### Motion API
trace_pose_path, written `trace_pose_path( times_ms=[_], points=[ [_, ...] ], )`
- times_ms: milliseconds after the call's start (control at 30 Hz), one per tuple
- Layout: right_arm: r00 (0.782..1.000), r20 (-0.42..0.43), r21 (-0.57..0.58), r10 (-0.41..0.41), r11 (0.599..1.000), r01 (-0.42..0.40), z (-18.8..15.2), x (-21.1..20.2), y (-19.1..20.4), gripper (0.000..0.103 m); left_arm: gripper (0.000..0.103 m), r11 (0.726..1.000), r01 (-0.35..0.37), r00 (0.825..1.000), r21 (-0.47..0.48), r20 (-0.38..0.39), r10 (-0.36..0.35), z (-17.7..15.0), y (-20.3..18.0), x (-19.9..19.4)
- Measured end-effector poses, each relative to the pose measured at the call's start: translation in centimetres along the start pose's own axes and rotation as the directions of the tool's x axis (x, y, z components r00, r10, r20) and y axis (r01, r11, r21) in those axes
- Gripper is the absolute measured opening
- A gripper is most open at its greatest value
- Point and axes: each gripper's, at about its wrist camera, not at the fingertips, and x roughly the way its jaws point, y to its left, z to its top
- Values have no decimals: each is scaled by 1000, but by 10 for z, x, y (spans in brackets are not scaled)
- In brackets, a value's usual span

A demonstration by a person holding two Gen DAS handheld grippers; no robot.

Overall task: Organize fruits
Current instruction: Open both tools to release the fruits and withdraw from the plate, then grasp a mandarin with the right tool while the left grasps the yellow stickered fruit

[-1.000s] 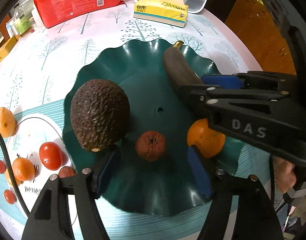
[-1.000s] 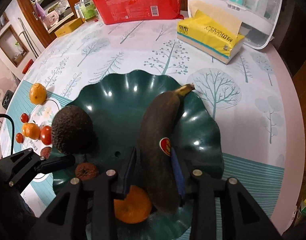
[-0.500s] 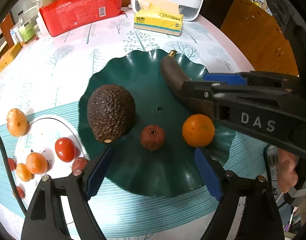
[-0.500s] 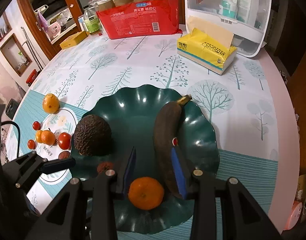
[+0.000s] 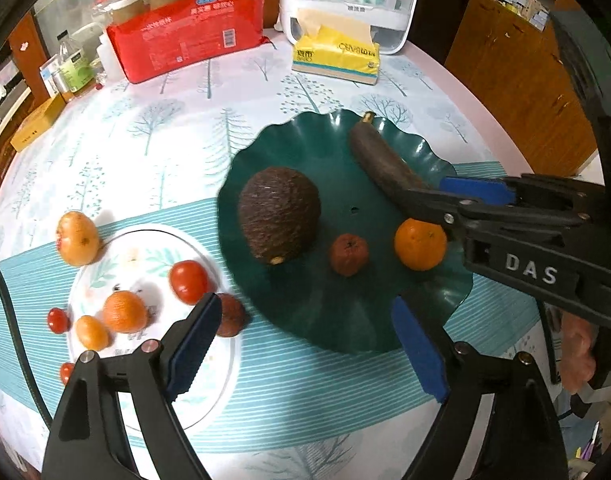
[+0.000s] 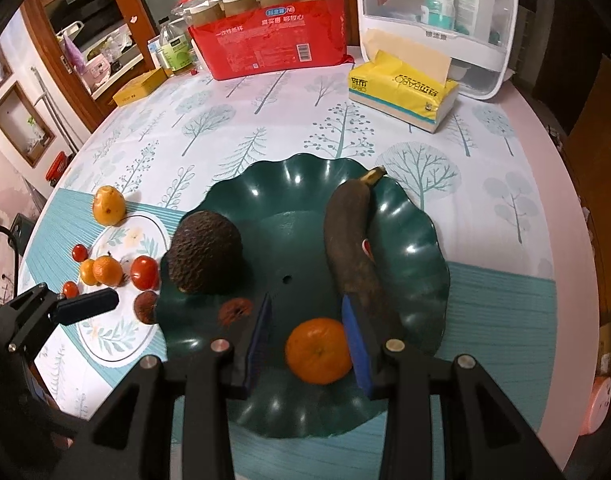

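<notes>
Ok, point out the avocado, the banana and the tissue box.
avocado (image 5: 279, 214): left wrist view, middle of its skin.
banana (image 6: 351, 240): right wrist view, mid-length of its dark peel.
tissue box (image 6: 401, 88): right wrist view, yellow front face.

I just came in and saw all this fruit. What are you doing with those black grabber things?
A person is sorting fruit with a gripper in each hand. The green dish holds an avocado, a dark banana, an orange and a small wrinkled fruit. Tomatoes and little oranges lie on the white plate. Neither the left gripper, open wide, nor the right gripper, with a narrower gap, holds anything.
</notes>
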Motion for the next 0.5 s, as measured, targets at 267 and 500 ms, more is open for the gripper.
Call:
trace_pose_path(
  times_ms=[267, 500],
  points=[
    [999, 46, 46, -13, 999, 11, -8, -31, 31, 37, 86, 1000, -10, 999, -4, 53, 11, -7, 45, -41],
    [996, 88, 66, 7, 998, -13, -4, -49, 79, 38, 86, 998, -35, 996, -43, 78, 38, -14, 110, -72]
  ],
)
